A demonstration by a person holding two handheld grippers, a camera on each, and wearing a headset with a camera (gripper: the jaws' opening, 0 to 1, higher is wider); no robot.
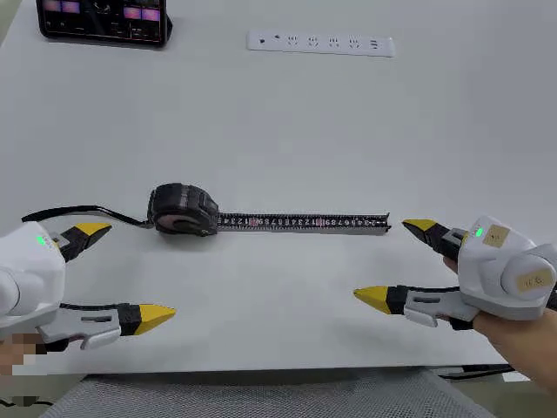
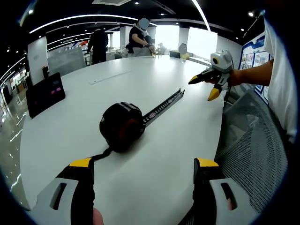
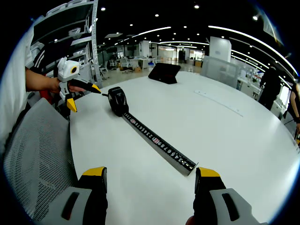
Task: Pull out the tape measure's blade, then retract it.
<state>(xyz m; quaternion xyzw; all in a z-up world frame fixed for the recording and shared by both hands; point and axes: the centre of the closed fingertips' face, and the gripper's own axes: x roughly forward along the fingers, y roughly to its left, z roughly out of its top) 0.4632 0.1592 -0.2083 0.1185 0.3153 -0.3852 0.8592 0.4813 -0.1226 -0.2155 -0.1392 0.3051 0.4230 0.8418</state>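
White workbench (image 1: 287, 113), open-plan office behind. The tape measure (image 1: 181, 210) lies mid-table with its blade (image 1: 300, 223) drawn out flat toward our right. Both grippers hold nothing, jaws spread wide. Our left gripper (image 1: 141, 270) sits near the case, we judge to pin it. Our right gripper (image 1: 380, 259) flanks the blade's end, likely to guide it back. Pull-out looks done to us; retraction is not yet done.

Matt black rubbery tape measure case (image 1: 182, 209), printed metal blade (image 1: 303, 223), smooth white satin tabletop (image 1: 287, 122); grey mesh chair (image 1: 261, 394) near.
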